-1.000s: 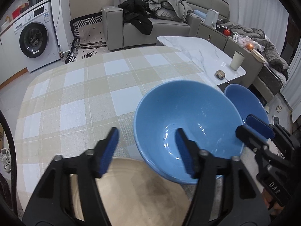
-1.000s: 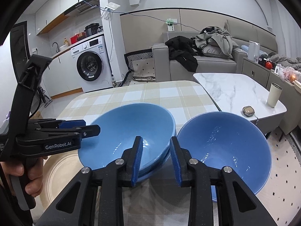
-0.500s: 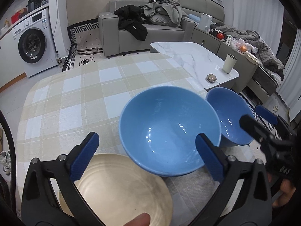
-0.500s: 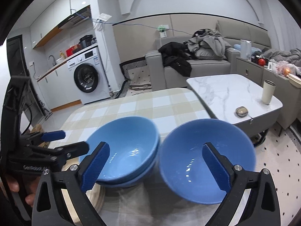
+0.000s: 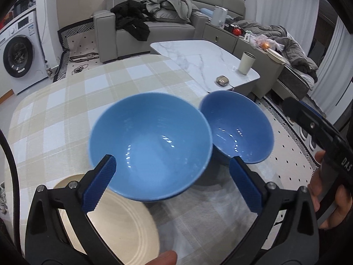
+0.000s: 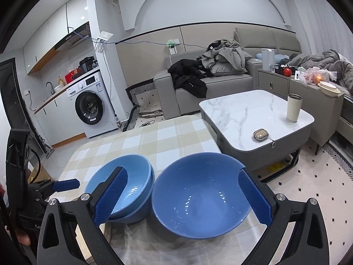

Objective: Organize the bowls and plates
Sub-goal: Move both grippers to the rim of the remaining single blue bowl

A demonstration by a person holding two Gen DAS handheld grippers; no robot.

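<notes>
Left gripper and right gripper spread, empty; single bowl near table edge.

Glossy, seemingly ceramic bowls (checked cloth beneath)

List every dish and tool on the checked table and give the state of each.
Left tool: open, holding nothing.
Right tool: open, holding nothing.
Light blue bowl: upright, empty, nested in another bowl.
Lower bowl of stack: upright, under the light blue one.
Dark blue bowl: upright, empty, standing alone beside the stack.
Beige plate: flat on the table, empty.
</notes>
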